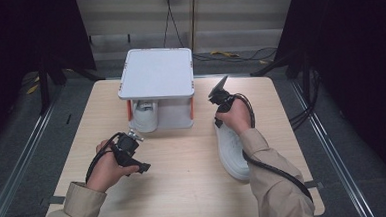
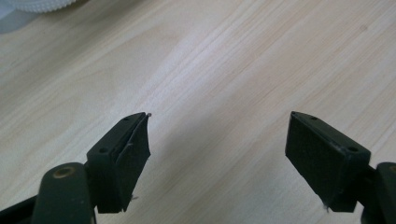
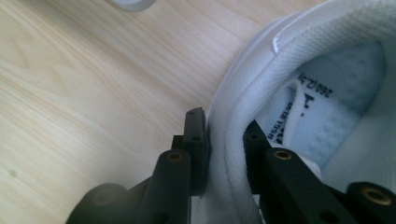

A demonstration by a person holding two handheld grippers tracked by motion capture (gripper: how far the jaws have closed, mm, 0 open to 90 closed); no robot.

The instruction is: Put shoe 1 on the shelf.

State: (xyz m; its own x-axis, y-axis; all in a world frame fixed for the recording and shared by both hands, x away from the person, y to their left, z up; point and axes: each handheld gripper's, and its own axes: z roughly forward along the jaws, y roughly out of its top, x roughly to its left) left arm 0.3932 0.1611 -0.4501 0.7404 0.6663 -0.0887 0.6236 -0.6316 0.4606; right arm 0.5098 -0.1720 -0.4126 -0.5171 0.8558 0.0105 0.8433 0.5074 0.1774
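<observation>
The right tool (image 3: 224,140) clamps the padded mesh collar of a white sneaker (image 1: 231,149) lying on the pale woodgrain bench (image 1: 184,179). The left tool (image 2: 217,140) gapes wide, holding nothing.

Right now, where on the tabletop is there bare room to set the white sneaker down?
The widest bare wood runs between the left gripper and the white sneaker, from the white two-tier shoe rack to the light wooden table's near edge. The left side is also free. Crowded: beside the rack's lower tier, where a second white shoe sits.
</observation>
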